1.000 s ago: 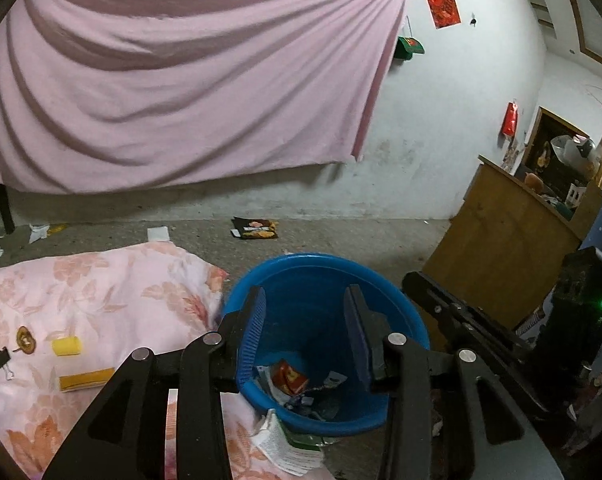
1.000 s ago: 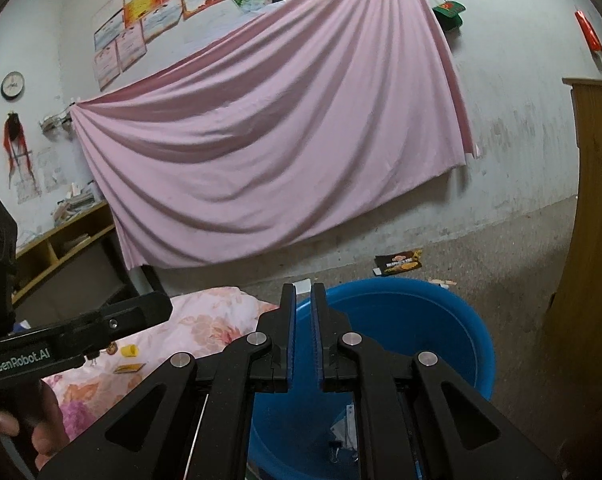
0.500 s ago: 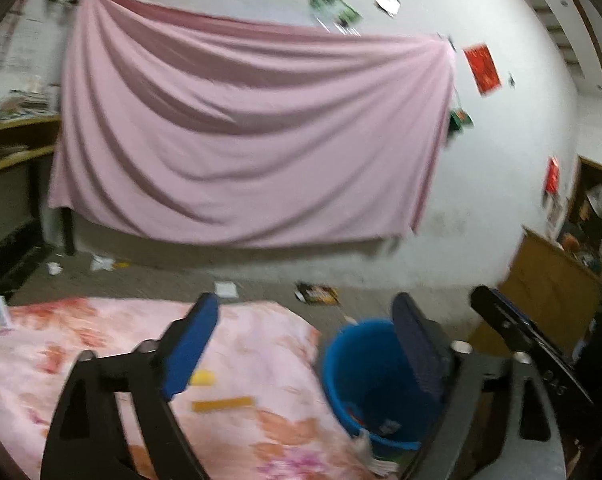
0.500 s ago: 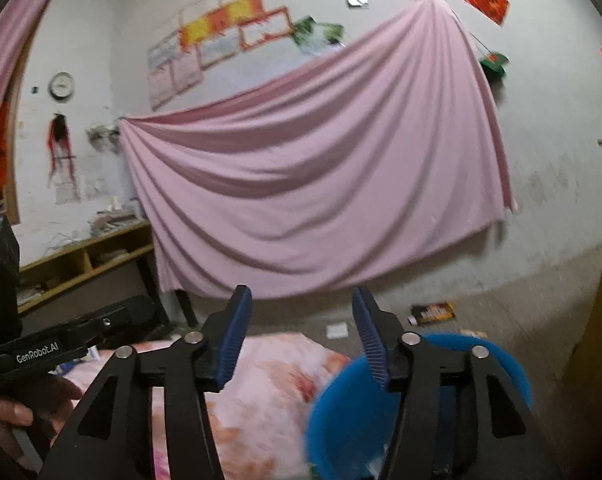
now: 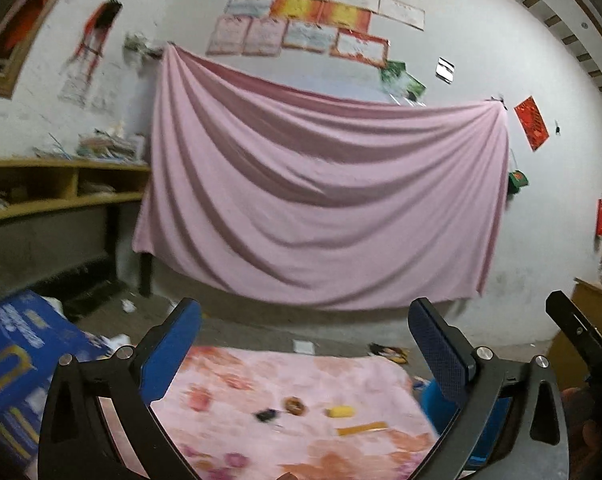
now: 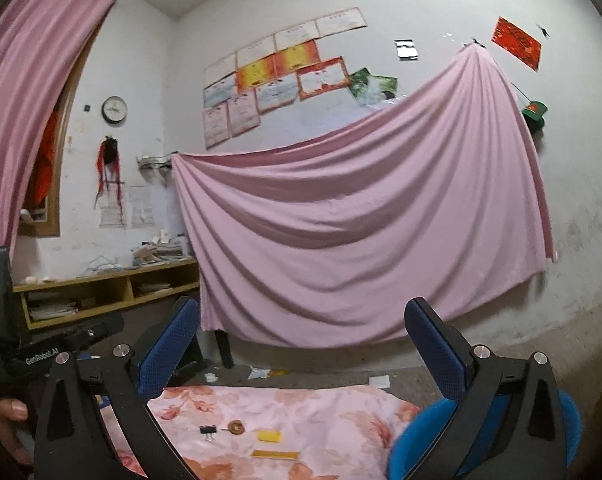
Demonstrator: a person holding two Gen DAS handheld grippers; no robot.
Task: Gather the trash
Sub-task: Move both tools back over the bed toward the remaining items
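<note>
Room: a whitewashed wall is hung with a large pink sheet [image 6: 361,240], above which a cluster of framed certificates [image 6: 277,80] and, to their left, a round clock [image 6: 114,109] are mounted. A wooden shelf unit [image 6: 109,292] is set left of the sheet.

Surface: a pink floral cloth [image 6: 301,428] is spread below the sheet.

Trash items, all laid on the floral cloth: a black binder clip [image 6: 207,430]; a small round brown piece [image 6: 236,427] just right of it; a short yellow block [image 6: 269,435] further right; a flat yellow strip [image 6: 275,455] below the block. Scraps of paper [image 6: 379,381] are scattered on the floor beyond the cloth's far edge.

Receptacle: a blue plastic bin [image 6: 425,436] is placed at the cloth's right edge.

Left gripper [image 5: 305,354]: jaws are opening and are spread wide; nothing is held between the blue pads. The trash items are seen below and between the fingers, well apart from them.

Right gripper [image 6: 303,354]: jaws likewise opening, spread wide, nothing gripped. The items lie below the gap; the bin is partly hidden behind the right finger.

Pose: both grippers are pointed roughly level towards the sheet. In the right wrist view, a hand [image 6: 5,420] is seen around the left gripper's handle.
</note>
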